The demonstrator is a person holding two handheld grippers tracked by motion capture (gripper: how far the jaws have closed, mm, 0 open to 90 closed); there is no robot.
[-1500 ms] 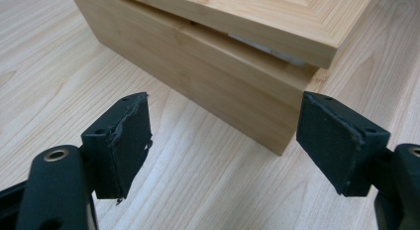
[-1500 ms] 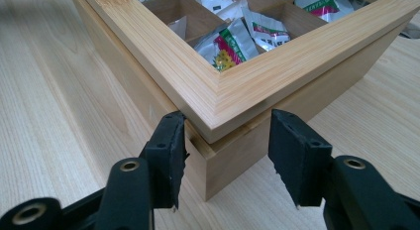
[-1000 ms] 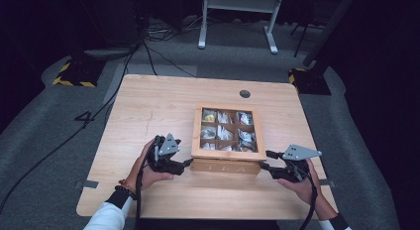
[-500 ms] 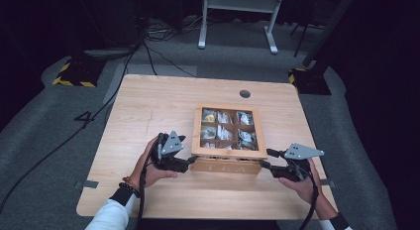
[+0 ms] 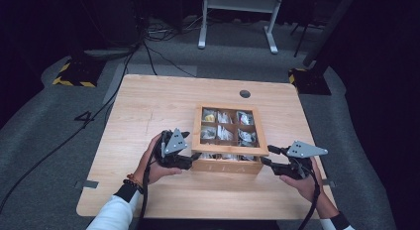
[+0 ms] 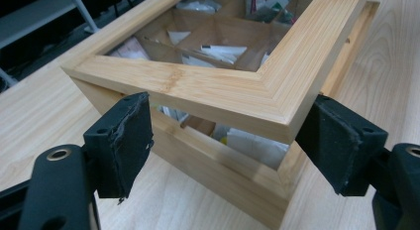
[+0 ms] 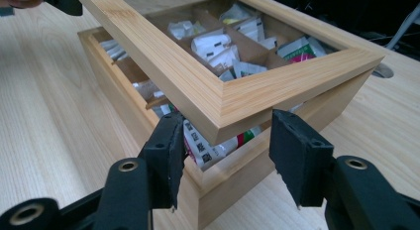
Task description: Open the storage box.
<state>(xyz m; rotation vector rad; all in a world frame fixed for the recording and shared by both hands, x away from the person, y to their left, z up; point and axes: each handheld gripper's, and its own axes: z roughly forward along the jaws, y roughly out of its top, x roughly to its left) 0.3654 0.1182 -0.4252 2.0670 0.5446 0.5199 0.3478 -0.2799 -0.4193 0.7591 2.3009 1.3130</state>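
A wooden box (image 5: 225, 166) with a window-framed lid (image 5: 197, 131) stands on the table, and sachets (image 5: 224, 133) lie in its compartments. The lid's front edge is lifted, with a gap under it. My left gripper (image 5: 190, 158) is at the front left corner. In the left gripper view its jaws (image 6: 230, 136) straddle the lid corner (image 6: 208, 91) over the box wall (image 6: 218, 173); they have just closed a little and still stand wide. My right gripper (image 5: 270, 155) is at the front right corner, open (image 7: 230, 150), with the lid corner (image 7: 218, 106) above and between its pads.
The box sits right of centre on a light wooden table (image 5: 148, 111) with a cable hole (image 5: 244, 94) behind it. Bare tabletop stretches to the left and along the front. Cables (image 5: 148, 46) and a metal stand (image 5: 237, 22) are on the floor beyond the far edge.
Both grippers have edged in towards the box's front corners. A dark gap now shows under the lid's front edge.
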